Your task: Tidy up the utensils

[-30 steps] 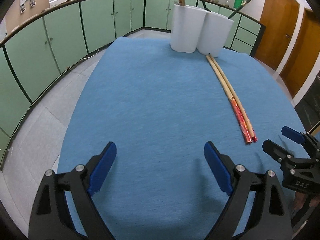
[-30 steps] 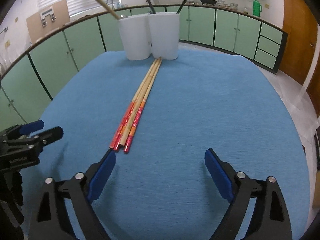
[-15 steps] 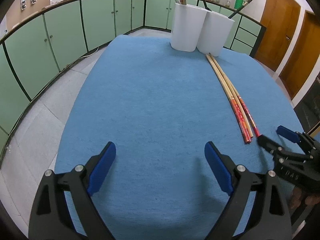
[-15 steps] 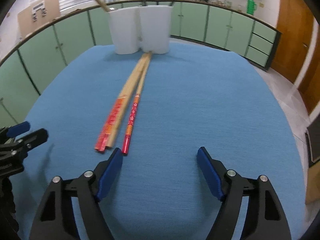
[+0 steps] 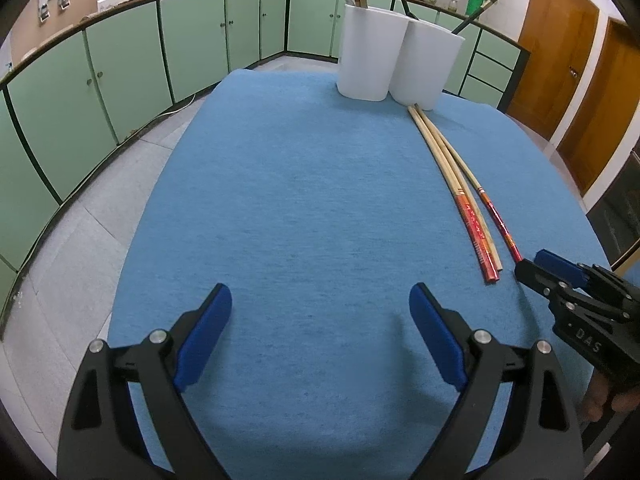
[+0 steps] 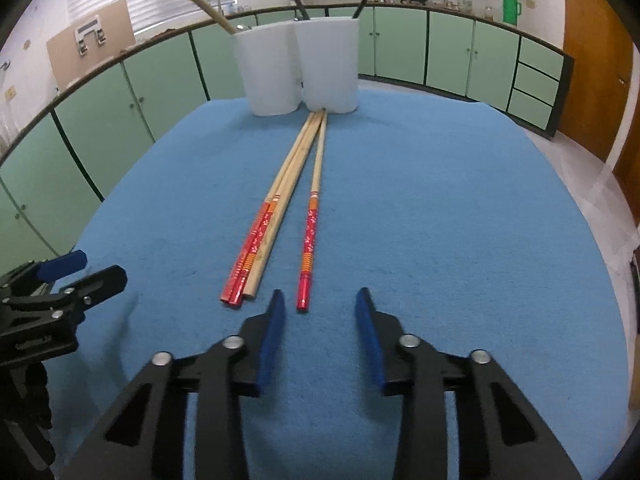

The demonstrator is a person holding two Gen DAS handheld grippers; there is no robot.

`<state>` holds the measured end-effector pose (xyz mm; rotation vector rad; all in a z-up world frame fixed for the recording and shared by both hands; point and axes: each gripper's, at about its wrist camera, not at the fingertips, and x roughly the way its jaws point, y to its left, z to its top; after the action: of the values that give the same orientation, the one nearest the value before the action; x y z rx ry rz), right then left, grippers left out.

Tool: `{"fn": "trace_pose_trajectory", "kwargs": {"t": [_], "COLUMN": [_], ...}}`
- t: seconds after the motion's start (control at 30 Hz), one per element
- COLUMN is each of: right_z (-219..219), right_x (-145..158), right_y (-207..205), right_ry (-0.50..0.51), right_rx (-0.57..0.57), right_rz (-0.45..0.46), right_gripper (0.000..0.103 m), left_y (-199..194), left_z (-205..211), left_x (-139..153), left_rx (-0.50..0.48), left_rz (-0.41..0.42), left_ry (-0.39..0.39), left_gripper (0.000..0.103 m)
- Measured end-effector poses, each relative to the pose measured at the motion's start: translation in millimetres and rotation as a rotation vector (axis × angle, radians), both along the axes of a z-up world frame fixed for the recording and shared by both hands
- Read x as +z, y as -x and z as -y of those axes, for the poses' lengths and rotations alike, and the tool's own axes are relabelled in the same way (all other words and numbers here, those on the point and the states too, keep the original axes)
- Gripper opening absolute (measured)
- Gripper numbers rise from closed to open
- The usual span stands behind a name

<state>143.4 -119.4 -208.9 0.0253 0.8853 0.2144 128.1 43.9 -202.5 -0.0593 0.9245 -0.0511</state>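
Note:
Several red-ended bamboo chopsticks lie on the blue tablecloth (image 5: pixel 300 180), pointing at two white holders (image 6: pixel 272 72) (image 6: pixel 328 68). Three form a bundle (image 6: pixel 260 240). One single chopstick (image 6: pixel 312 224) lies apart on its right. My right gripper (image 6: pixel 320 300) is closing, and the single chopstick's red end lies just inside its fingertips, off both pads. In the left wrist view the right gripper (image 5: pixel 538 266) sits at that chopstick's (image 5: pixel 496 220) end. My left gripper (image 5: pixel 320 312) hovers wide open over bare cloth, left of the bundle (image 5: pixel 472 224).
The holders (image 5: pixel 366 48) (image 5: pixel 428 64) stand at the table's far edge with chopsticks and dark handles sticking out. Green cabinets (image 5: pixel 120 80) ring the room and wooden doors (image 5: pixel 560 40) stand at the right. Grey floor lies past the table's left edge.
The right gripper's jaws have narrowed a lot and sit closer to the chopstick ends. One chopstick now lies apart to the right of the bundle. The left gripper has not moved.

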Motion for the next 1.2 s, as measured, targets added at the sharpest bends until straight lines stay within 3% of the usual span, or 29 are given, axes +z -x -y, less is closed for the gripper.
{"fn": "trace_pose_trajectory", "kwargs": {"t": [0.1, 0.17, 0.33, 0.67, 1.2], "right_z": [-2.7, -2.9, 1.8, 50.7, 52.9], "right_x": [-0.6, -0.7, 0.3, -0.5, -2.0], "right_y": [-4.0, -2.4, 1.2, 11.3, 11.9], "right_ry": [0.000, -0.005, 0.000, -0.010, -0.025], "right_rx": [0.011, 0.021, 0.022, -0.071, -0.072], "right_rz": [-0.002, -0.004, -0.005, -0.010, -0.003], "right_gripper": [0.011, 0.007, 0.006, 0.006, 0.006], "left_y": [-1.6, -2.4, -3.3, -11.0, -29.8], "left_z": [1.1, 4.4, 20.5, 70.9, 83.9], "left_x": [-1.1, -1.8, -4.1, -10.0, -17.8], "left_rx": [0.000, -0.006, -0.045, -0.134, -0.092], "left_rz": [-0.003, -0.005, -0.013, -0.023, -0.033], "left_ry": [0.001, 0.005, 0.006, 0.028, -0.082], "left_gripper": [0.088, 0.088, 0.088, 0.088, 0.088]}}
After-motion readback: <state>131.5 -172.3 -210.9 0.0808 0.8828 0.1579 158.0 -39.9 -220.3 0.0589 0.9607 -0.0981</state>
